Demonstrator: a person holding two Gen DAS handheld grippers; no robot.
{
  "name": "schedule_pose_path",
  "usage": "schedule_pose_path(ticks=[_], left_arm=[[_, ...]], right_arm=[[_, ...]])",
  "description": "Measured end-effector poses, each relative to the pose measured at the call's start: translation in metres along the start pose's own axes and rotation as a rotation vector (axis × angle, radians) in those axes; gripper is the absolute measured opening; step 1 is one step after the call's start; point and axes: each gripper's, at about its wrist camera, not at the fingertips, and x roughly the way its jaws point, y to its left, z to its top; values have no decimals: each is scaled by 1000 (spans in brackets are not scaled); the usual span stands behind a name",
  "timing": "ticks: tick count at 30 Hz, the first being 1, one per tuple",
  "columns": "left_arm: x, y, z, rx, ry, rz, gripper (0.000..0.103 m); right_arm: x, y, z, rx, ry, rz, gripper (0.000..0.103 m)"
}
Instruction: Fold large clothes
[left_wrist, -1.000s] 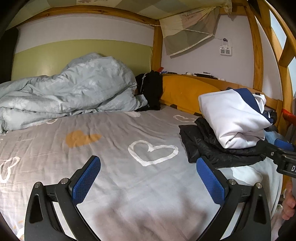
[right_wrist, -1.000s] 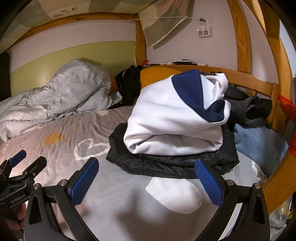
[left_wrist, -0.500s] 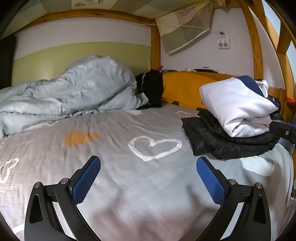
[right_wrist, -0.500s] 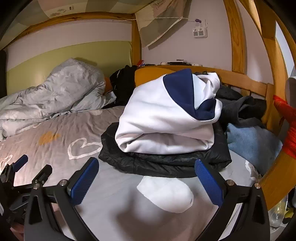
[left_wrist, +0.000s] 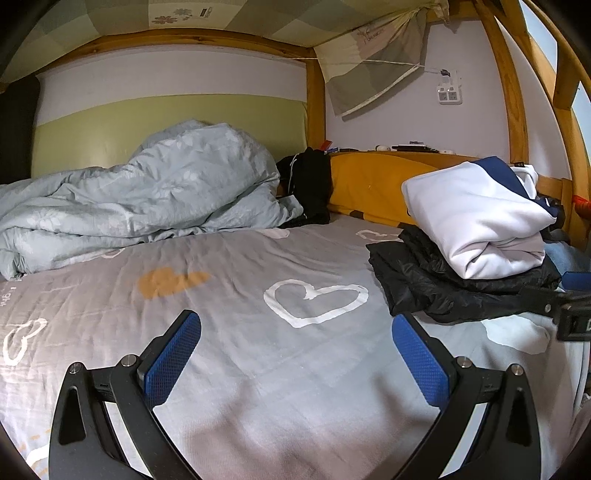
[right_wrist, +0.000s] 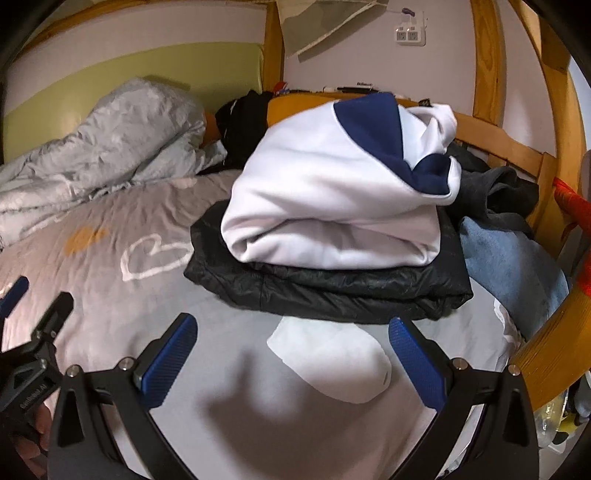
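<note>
A folded white and navy hoodie (right_wrist: 332, 206) lies on top of a folded black puffer jacket (right_wrist: 332, 291) at the right side of the bed; both also show in the left wrist view, the hoodie (left_wrist: 476, 221) above the jacket (left_wrist: 443, 291). My right gripper (right_wrist: 291, 354) is open and empty, just in front of the stack above the sheet. My left gripper (left_wrist: 295, 350) is open and empty over the grey heart-print sheet (left_wrist: 258, 295), left of the stack.
A crumpled grey duvet (left_wrist: 147, 199) fills the back left. A black garment (left_wrist: 310, 184) and an orange pillow (left_wrist: 373, 188) lie at the headboard. Dark grey (right_wrist: 495, 192) and blue clothes (right_wrist: 509, 266) lie right of the stack by the wooden rail (right_wrist: 543, 354).
My right gripper has moved closer to the clothes stack and tilted downward. My left gripper has shifted slightly, its view now lower over the sheet.
</note>
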Motion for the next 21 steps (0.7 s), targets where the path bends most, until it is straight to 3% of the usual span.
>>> schedule_pose_path(ticks=[21], left_arm=[[-7, -3, 0, 26, -16, 4, 103]], right_arm=[[13, -2, -3, 25, 79, 14, 103]])
